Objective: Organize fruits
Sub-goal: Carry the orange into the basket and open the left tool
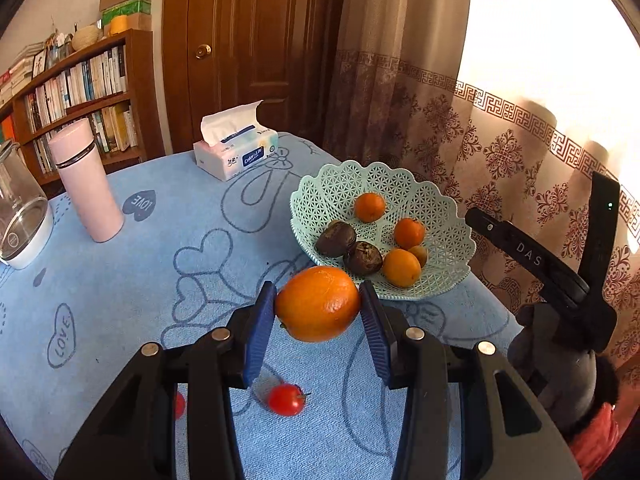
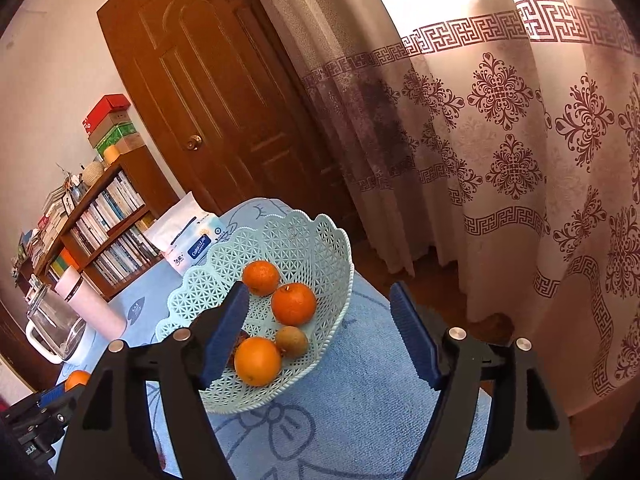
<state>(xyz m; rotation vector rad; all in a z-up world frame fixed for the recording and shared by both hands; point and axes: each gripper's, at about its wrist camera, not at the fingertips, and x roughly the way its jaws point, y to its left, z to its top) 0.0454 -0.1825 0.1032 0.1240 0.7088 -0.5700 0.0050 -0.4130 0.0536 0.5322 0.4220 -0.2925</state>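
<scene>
The large orange point(image 1: 318, 304) is pinched between the blue pads of the left gripper point(image 1: 318, 310), lifted above the table just in front of the mint basket point(image 1: 340, 192). In the basket lie smaller oranges point(image 1: 401, 267) and two dark fruits point(image 1: 335, 239). The right gripper point(image 2: 320, 330) is spread wide and holds nothing, its left finger over the basket rim. The basket stands on a blue tablecloth point(image 1: 140, 272) with hearts, near a patterned curtain point(image 2: 520, 160) and a brown door point(image 1: 248, 40). Only the left view shows the small tomato point(image 1: 286, 399) on the cloth, nearer to the camera than the basket.
</scene>
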